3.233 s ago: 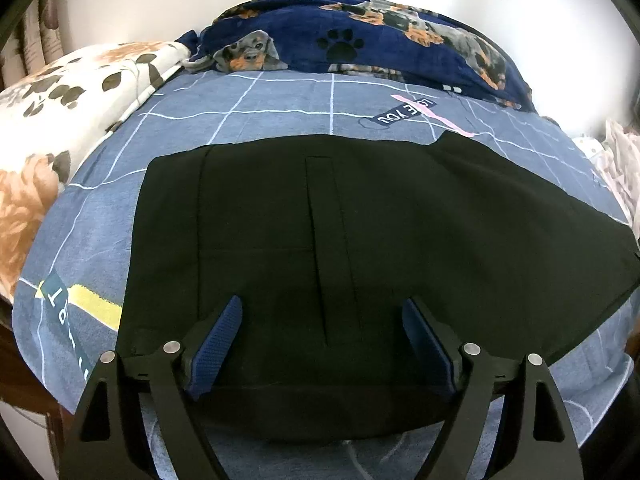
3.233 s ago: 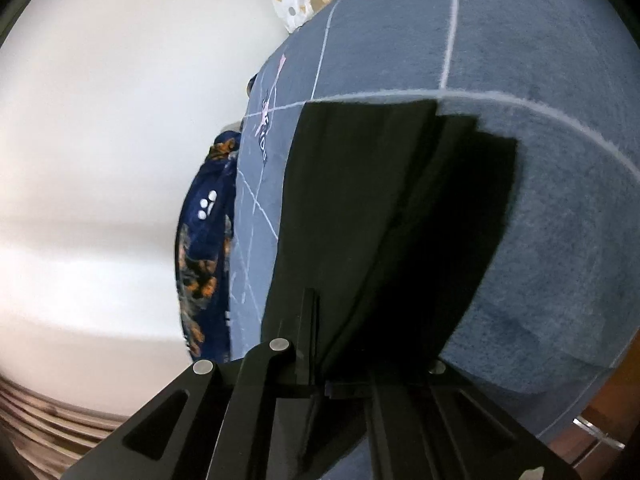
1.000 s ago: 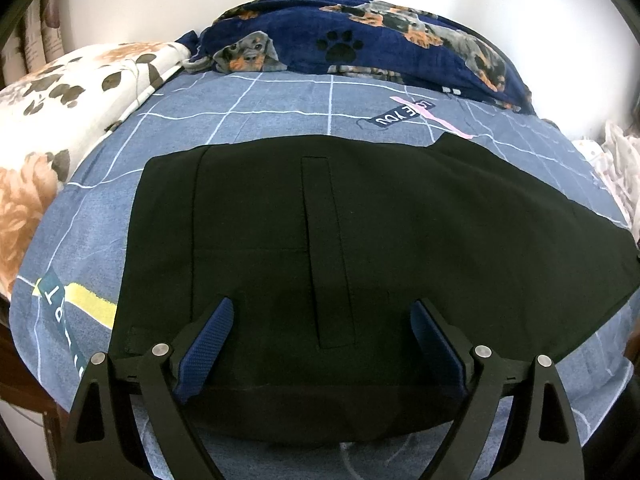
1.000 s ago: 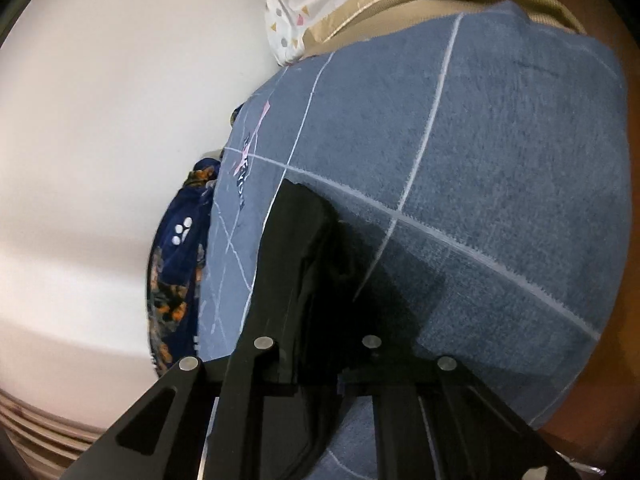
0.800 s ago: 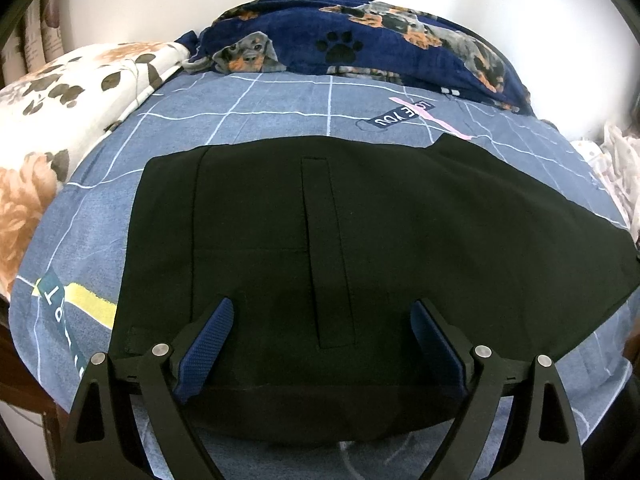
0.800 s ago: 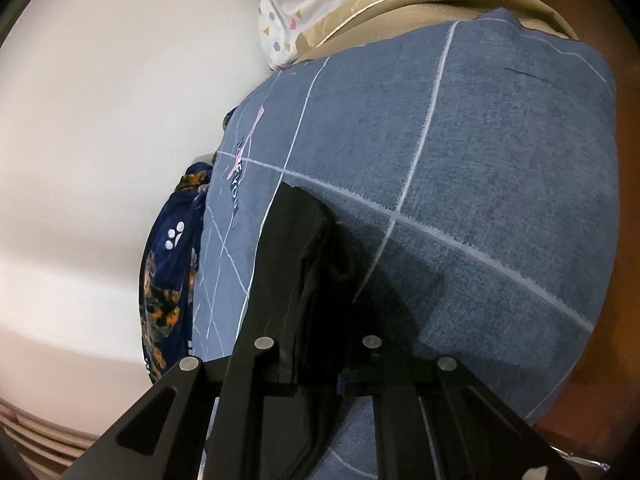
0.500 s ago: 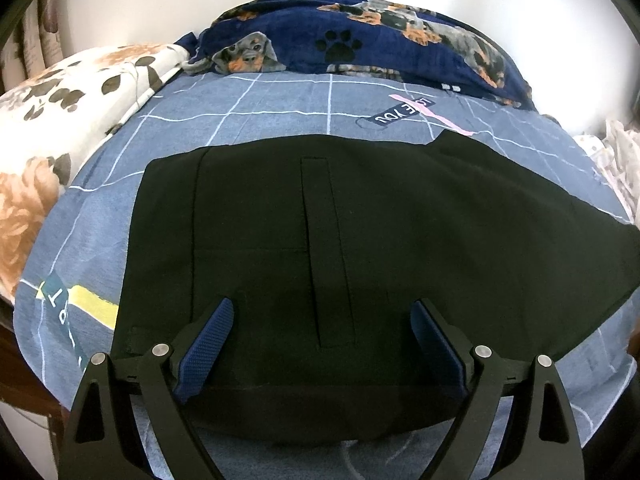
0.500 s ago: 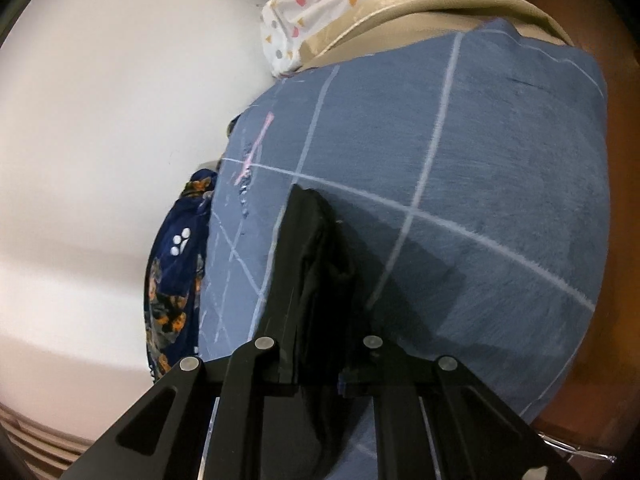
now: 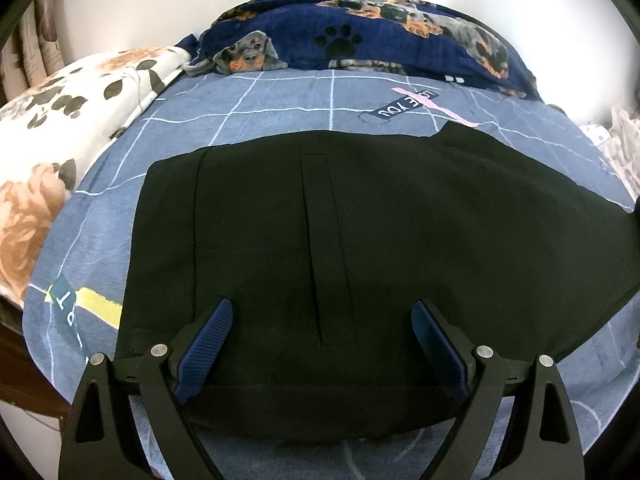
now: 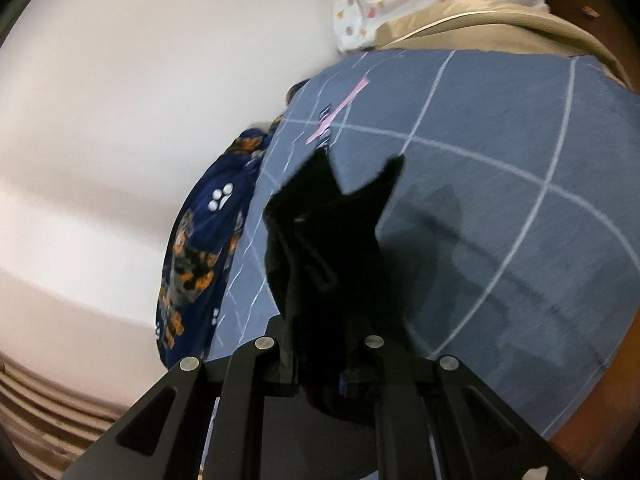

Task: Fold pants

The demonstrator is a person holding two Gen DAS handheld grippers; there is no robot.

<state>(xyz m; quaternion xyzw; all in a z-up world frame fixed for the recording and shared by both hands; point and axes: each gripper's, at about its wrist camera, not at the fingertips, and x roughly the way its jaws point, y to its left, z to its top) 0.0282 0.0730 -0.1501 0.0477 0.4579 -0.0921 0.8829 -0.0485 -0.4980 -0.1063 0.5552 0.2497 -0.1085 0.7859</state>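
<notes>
From your left wrist view, the black pants (image 9: pixel 360 248) lie spread flat across the blue grid bedsheet (image 9: pixel 280 96), filling most of the frame, with the waistband end nearest you and the legs running off to the right. Your left gripper (image 9: pixel 320 344) hovers over the near edge of the pants, its 2 blue-padded fingers (image 9: pixel 206 344) wide apart with the dark vertical seam strip lying between them. Whether the pads touch the cloth cannot be told; nothing is gripped. Behind the pants sit a navy dog-print blanket (image 9: pixel 380 32) against the wall and a floral pillow (image 9: pixel 60 120) on the left.

From your right wrist view, the camera is rolled on its side. Your right gripper (image 10: pixel 320 364) has its 2 fingers drawn together and clamped on a bunch of the pants (image 10: pixel 332 248), which rises from between them in a crumpled fold with 2 pointed corners sticking up, lifted off the bedsheet (image 10: pixel 500 208) and casting a shadow on it. A white patterned cloth (image 10: pixel 420 0) lies at the bed's far end, and the dog-print blanket (image 10: pixel 200 248) shows to the left.
</notes>
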